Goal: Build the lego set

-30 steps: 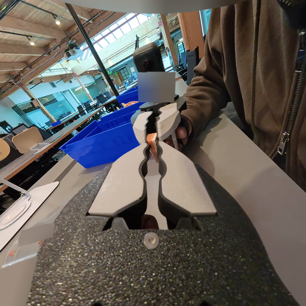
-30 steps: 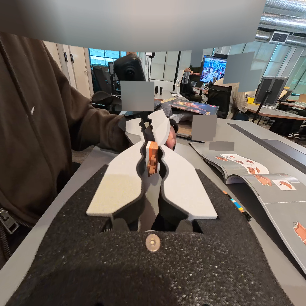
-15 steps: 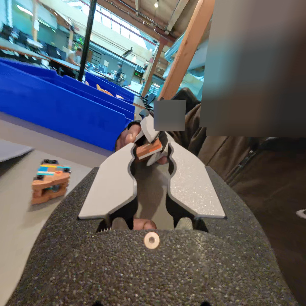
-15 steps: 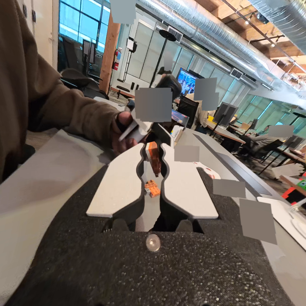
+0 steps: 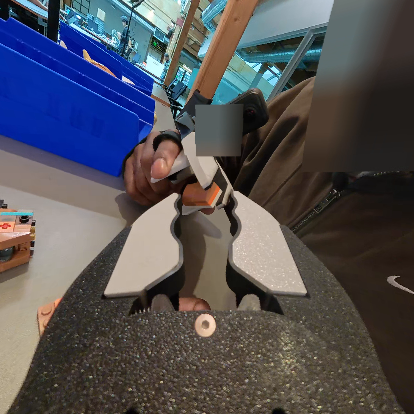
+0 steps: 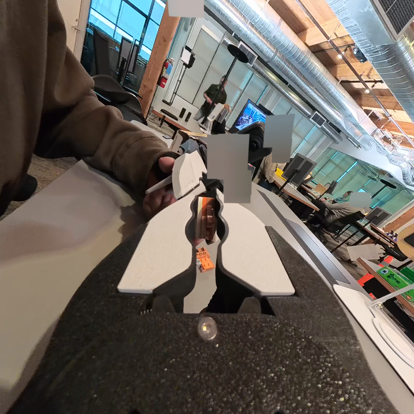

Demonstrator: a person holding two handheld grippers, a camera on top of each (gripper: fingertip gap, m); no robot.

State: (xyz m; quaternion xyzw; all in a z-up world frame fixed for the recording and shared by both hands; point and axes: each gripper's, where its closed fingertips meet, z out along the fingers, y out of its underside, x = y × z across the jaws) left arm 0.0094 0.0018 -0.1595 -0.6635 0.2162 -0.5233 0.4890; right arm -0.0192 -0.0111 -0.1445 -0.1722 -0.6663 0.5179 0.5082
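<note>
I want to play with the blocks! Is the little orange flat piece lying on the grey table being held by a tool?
No, the little orange flat piece lies loose on the grey table, with no tool touching it.

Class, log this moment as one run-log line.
left tongs: open, empty | right tongs: shut on brown-and-orange lego piece | small orange lego plate: lying on grey table

Left of your blue bin [image 5: 67,116] the table [image 5: 67,197] lies bare; the brown build [image 5: 15,237] blocks its near-left edge
</note>
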